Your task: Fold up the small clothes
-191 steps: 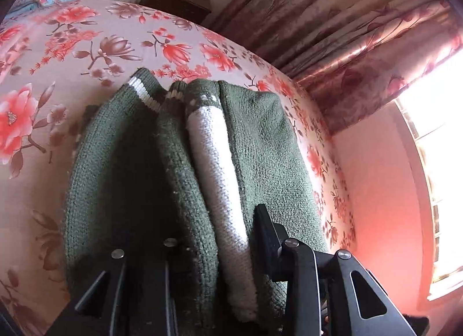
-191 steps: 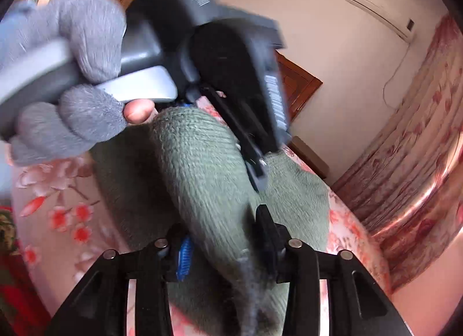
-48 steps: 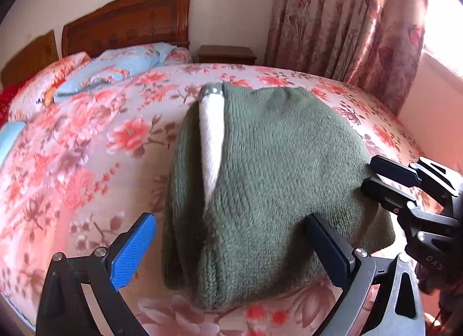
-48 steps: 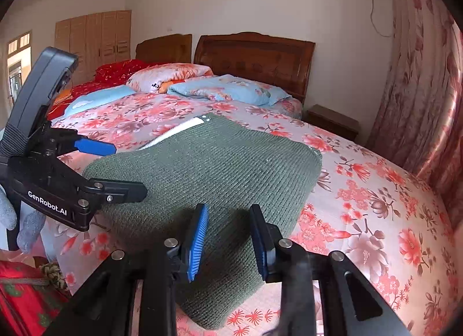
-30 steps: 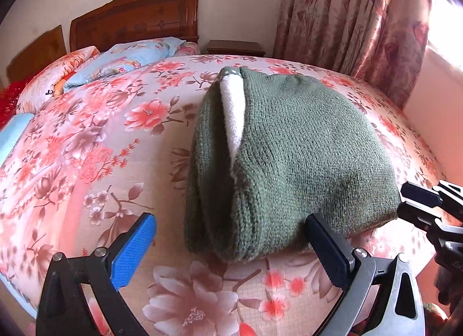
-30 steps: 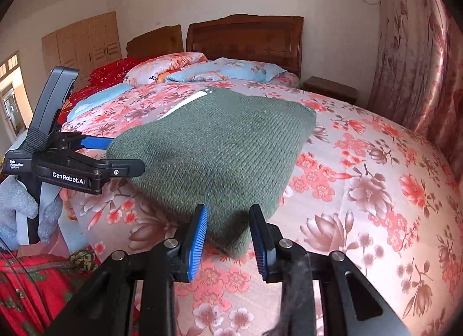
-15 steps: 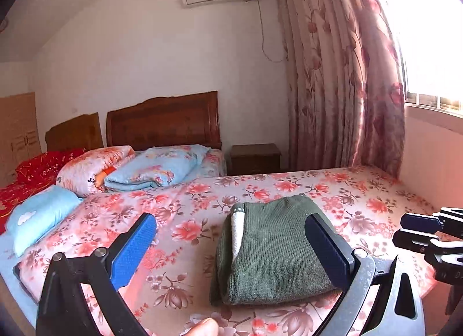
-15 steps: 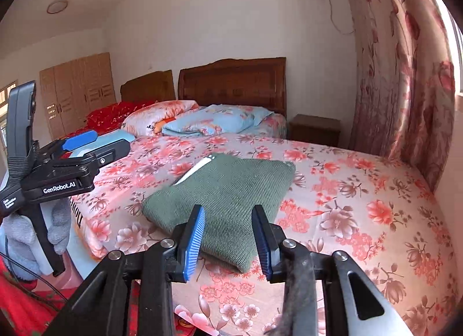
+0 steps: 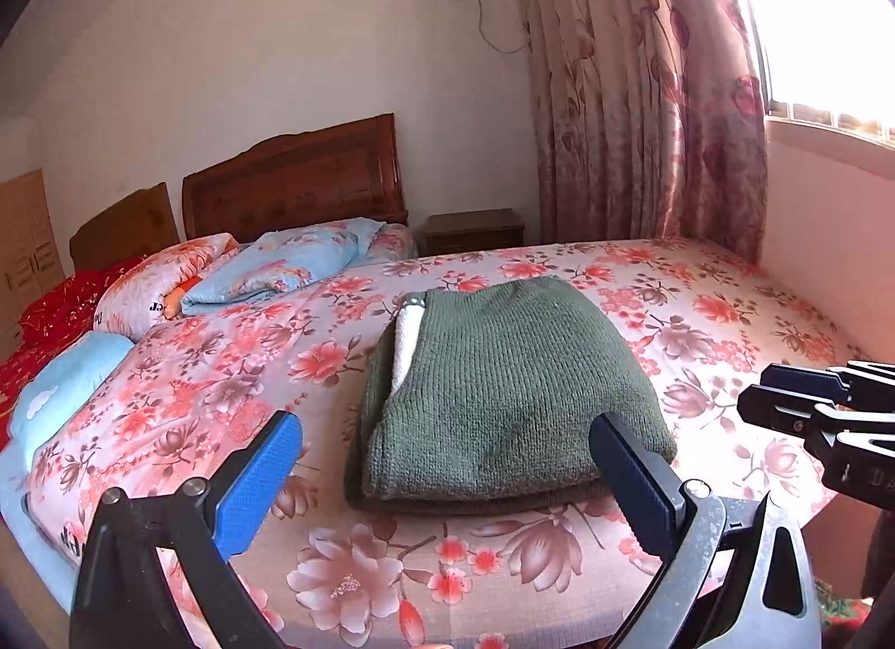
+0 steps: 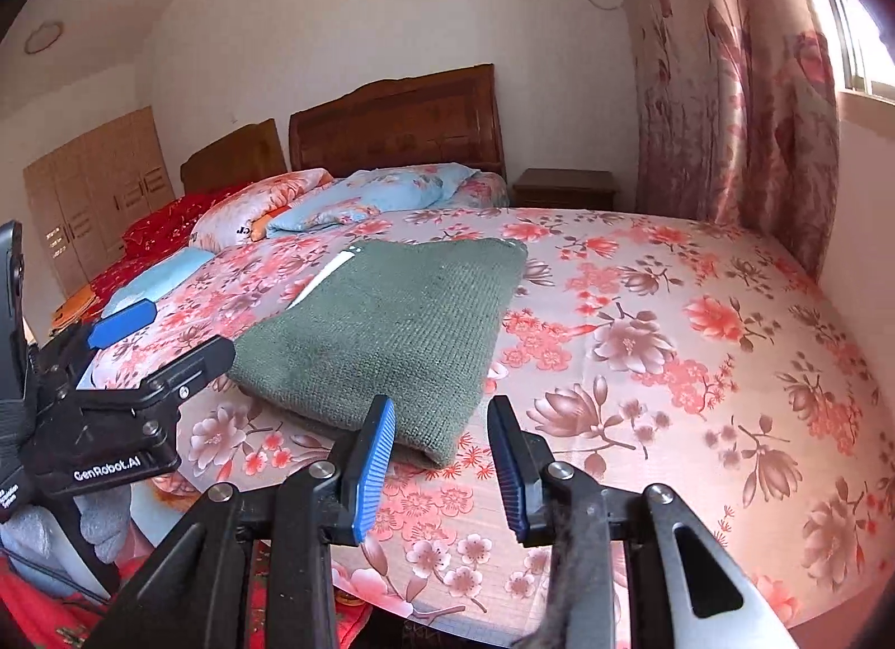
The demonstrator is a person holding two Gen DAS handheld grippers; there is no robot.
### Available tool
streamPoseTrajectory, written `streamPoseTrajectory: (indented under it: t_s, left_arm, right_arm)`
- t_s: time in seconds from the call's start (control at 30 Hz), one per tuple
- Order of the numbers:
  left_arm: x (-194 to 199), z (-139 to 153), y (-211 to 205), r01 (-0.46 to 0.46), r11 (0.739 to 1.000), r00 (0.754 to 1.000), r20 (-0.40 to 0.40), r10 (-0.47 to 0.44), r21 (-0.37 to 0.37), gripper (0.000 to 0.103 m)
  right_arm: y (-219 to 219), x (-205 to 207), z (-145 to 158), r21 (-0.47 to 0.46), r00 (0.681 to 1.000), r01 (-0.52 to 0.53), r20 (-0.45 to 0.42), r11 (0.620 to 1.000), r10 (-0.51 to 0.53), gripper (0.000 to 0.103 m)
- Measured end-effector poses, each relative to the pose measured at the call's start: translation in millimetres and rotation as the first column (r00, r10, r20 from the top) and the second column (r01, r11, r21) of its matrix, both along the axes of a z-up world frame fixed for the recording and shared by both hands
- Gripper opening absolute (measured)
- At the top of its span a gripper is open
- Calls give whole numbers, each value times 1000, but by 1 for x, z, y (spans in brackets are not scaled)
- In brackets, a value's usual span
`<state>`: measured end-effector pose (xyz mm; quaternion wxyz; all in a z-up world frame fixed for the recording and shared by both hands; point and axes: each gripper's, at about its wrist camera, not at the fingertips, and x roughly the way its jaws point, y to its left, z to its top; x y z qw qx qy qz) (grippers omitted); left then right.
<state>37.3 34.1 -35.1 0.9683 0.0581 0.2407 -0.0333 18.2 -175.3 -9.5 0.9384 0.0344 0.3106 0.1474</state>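
My bed [image 9: 699,313] wears a pink floral sheet, and on it lie the folded green sweater [image 9: 503,391] near the foot edge — pillows [image 9: 168,285] and a blue quilt [image 9: 291,266] sit by the headboard.

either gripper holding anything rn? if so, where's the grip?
Nothing is held. The left gripper is wide open and the right gripper open, both clear of the folded green sweater, which lies on the bed.
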Motion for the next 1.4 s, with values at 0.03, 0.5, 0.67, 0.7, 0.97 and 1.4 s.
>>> streamPoseTrajectory:
  t_s: [0.03,0.5,0.67,0.7,0.97,1.4]
  left_arm:
    - [1,-2,0,0,1000,1000,-7,0,3,103]
    - [8,-12,1,-6,1000,998,-63,4,-23,103]
    - [10,-13,1,-13,999,998,-70,11,-29,103]
    - [10,-12,2,-15,999,998,-69,13,-30,103]
    - [11,-13,6,-31,999,997,-74,28,-43,103]
    - [13,-15,8,-34,998,996,-84,29,-49,103]
  right_arm:
    - [1,1,-3,-2,1000,0,-10,1000,0,35]
    - [23,3,-16,-72,995,-77,-61,994,72,35]
    - [22,3,-16,-73,995,-77,-62,994,72,35]
    - [22,3,-16,-73,995,-78,-62,994,73,35]
    - [22,4,-16,-73,995,-79,-62,994,75,35]
    - [22,4,-17,-73,995,-83,-65,994,78,35]
